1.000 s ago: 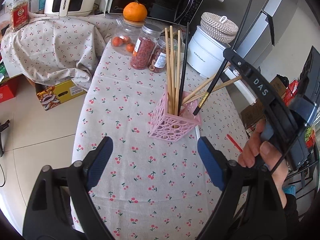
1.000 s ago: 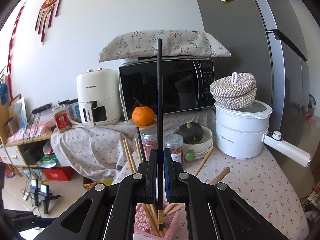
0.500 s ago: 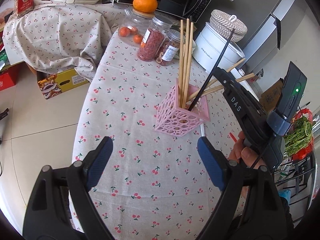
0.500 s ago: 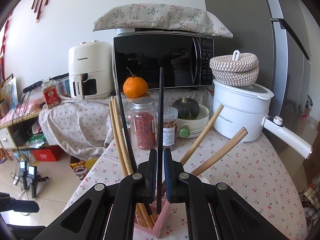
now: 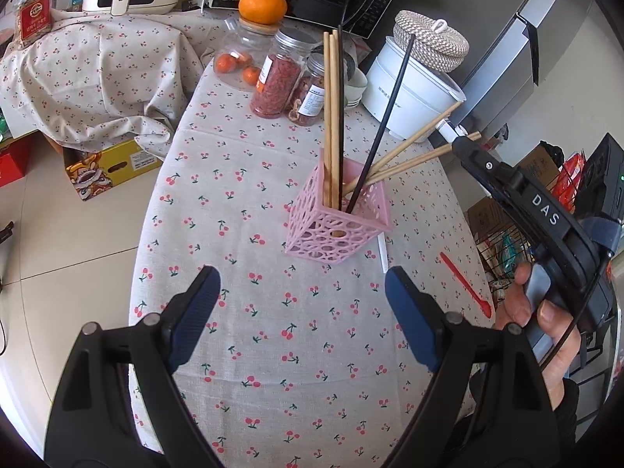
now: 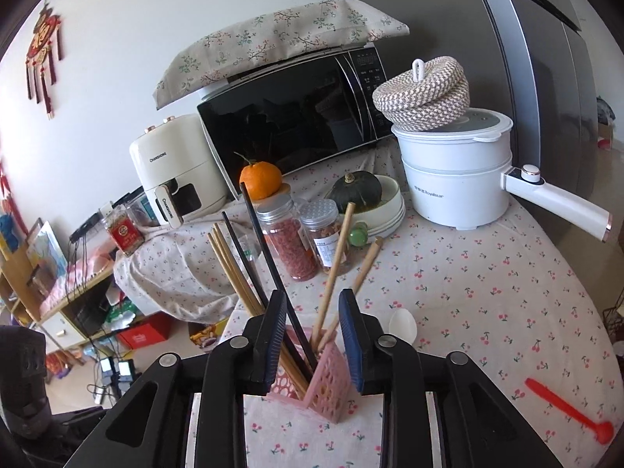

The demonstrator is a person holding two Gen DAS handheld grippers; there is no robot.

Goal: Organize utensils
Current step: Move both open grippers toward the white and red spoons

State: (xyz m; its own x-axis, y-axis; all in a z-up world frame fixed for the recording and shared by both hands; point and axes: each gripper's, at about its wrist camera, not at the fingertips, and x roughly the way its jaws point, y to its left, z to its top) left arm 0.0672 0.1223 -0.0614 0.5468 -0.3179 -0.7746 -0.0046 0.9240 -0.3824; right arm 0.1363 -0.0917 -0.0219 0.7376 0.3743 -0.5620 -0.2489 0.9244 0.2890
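Observation:
A pink lattice holder [image 5: 338,220] stands on the cherry-print table and holds several wooden chopsticks [image 5: 330,117] and two black chopsticks [image 5: 384,124]. It also shows in the right wrist view [image 6: 325,378]. My right gripper [image 6: 312,335] is open just above and behind the holder, with a black chopstick [image 6: 273,269] leaning free between its fingers. My left gripper [image 5: 302,312] is open and empty, near the table's front. A red spoon [image 5: 464,284] and a white spoon [image 5: 383,255] lie to the right of the holder.
Jars [image 5: 279,78], a white pot [image 5: 413,89], an orange [image 5: 262,4], a microwave [image 6: 296,117] and an air fryer [image 6: 175,171] crowd the far end. A bowl with a dark squash [image 6: 357,191] sits behind the jars. The floor and a yellow box [image 5: 105,169] lie left.
My right gripper has opened and let go of the black chopstick, which now stands in the holder. The right gripper has drawn back to the right. The left gripper has stayed open.

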